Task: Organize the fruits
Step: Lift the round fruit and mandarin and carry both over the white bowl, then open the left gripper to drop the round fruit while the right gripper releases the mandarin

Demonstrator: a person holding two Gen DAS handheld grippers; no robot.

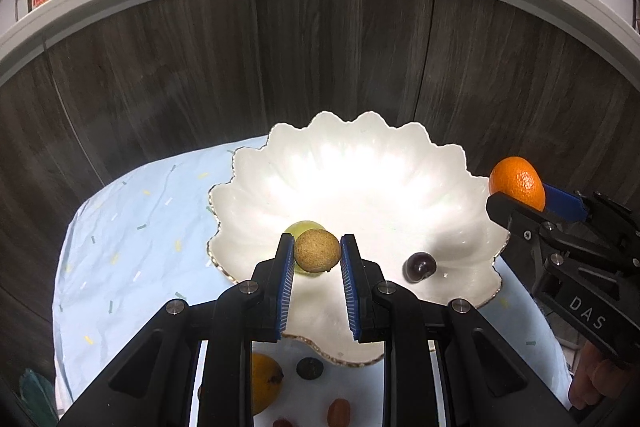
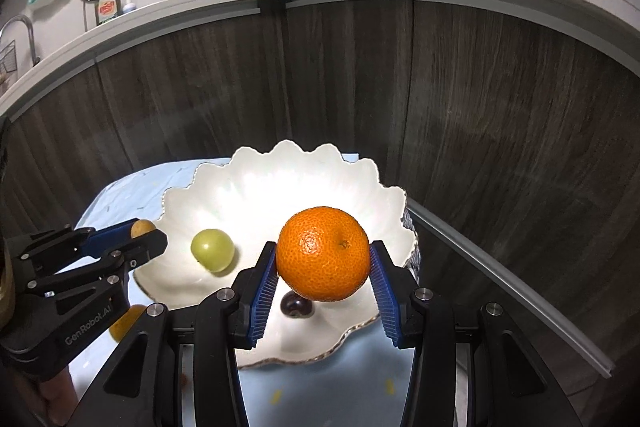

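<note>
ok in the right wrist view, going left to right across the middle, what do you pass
left gripper shut on a small tan fruit → green grape on the white scalloped dish → mandarin orange held in the right gripper → dark wood cabinet door

Each view is taken from a wrist, angled down along the fingers, close over the bowl (image 1: 360, 163) (image 2: 304, 163); bowl and cabinet (image 1: 320, 47) (image 2: 360, 67) are shared.
</note>
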